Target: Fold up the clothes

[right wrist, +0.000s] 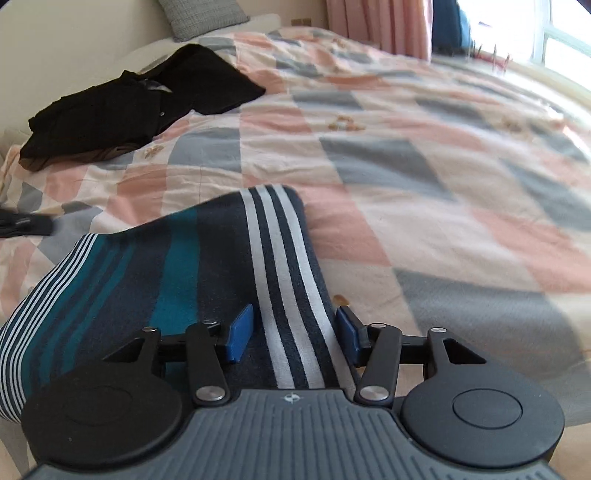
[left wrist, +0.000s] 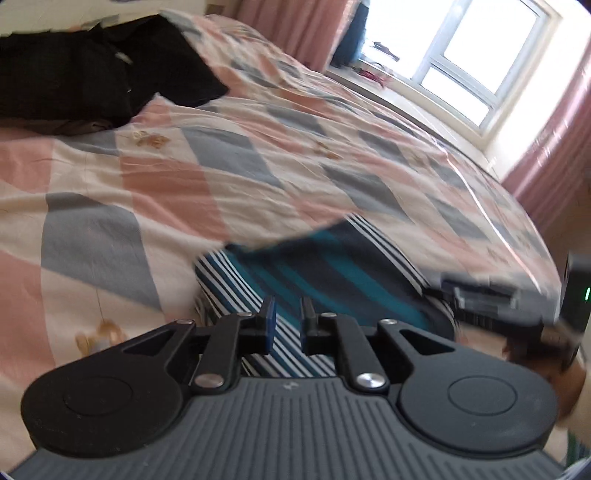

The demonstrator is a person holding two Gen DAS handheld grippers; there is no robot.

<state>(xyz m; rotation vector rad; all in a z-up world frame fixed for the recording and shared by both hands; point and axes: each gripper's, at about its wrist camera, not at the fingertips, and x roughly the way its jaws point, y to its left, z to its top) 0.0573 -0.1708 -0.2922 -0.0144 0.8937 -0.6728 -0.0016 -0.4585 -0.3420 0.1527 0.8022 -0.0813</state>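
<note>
Teal-and-navy garment: a striped top (right wrist: 166, 280) with bands of teal, navy and thin white lines lies on the near part of the patchwork quilt (right wrist: 406, 147), doubled over itself. In the right wrist view its far corner looks raised a little off the quilt.

Quilt: pink, grey and cream squares, wrinkled, cover the whole bed. We see small brownish motifs on some squares.

Left gripper: the left gripper (left wrist: 289, 321) is above the quilt's near edge, over the striped cloth. Its blue pads (left wrist: 271, 319) are drawn nearly together with only a slim slit between them. We see stripes through that slit but no fold pinched in it.

Right gripper: the right gripper (right wrist: 293, 334) hovers over the same near part of the quilt with its fingers well apart. The band of white and navy stripes runs under the gap. The pads do not press on it, though the right-hand pad sits just beside the cloth's edge.

Black clothes: a dark heap (right wrist: 122, 107) rests at the quilt's far left end, with a brown piece (right wrist: 74, 158) peeping out beneath it.

Pillow: a grey pillow (right wrist: 201, 14) stands beyond the quilt's far end.

Window: a bright window (left wrist: 480, 55) and pink curtains (left wrist: 295, 26) stand past the quilt's far side.

Sharpness: the left wrist view is smeared, so we cannot read fine detail there.
</note>
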